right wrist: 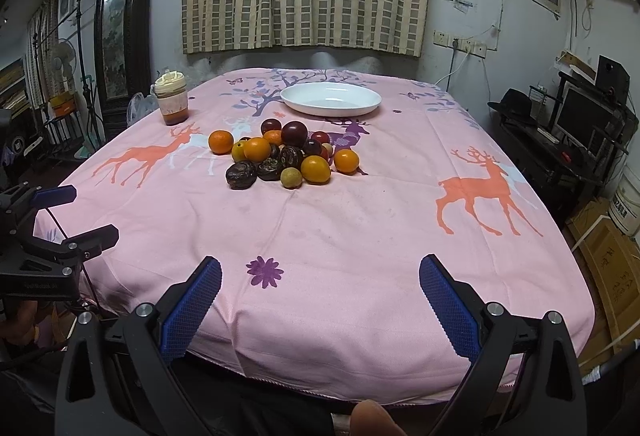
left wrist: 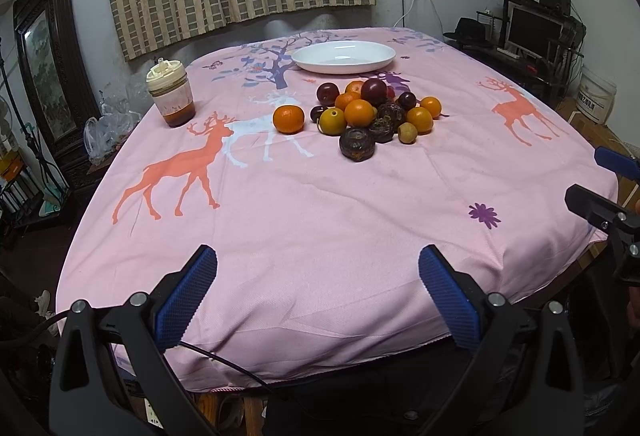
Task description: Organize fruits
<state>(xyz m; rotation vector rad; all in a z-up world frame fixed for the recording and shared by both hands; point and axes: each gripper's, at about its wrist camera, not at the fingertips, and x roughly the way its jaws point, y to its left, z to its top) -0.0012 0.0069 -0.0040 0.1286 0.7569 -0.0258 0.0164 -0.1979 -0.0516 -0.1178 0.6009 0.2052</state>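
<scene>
We log a table under a pink deer-print cloth (left wrist: 320, 220). Left gripper (left wrist: 318, 276): tongs spread wide apart, empty, held over the near edge. Right gripper (right wrist: 320, 284): tongs likewise parted, empty, beside the left one. Fruit pile (left wrist: 376, 112): oranges, dark plums and brown wrinkled fruits heaped mid-table; one orange (left wrist: 288, 119) sits just left of the heap. White plate (left wrist: 344, 56): behind the pile, bare. Lidded jar (left wrist: 171, 94): far left corner.

Fruit pile (right wrist: 286, 158) before white plate (right wrist: 362, 110)
</scene>
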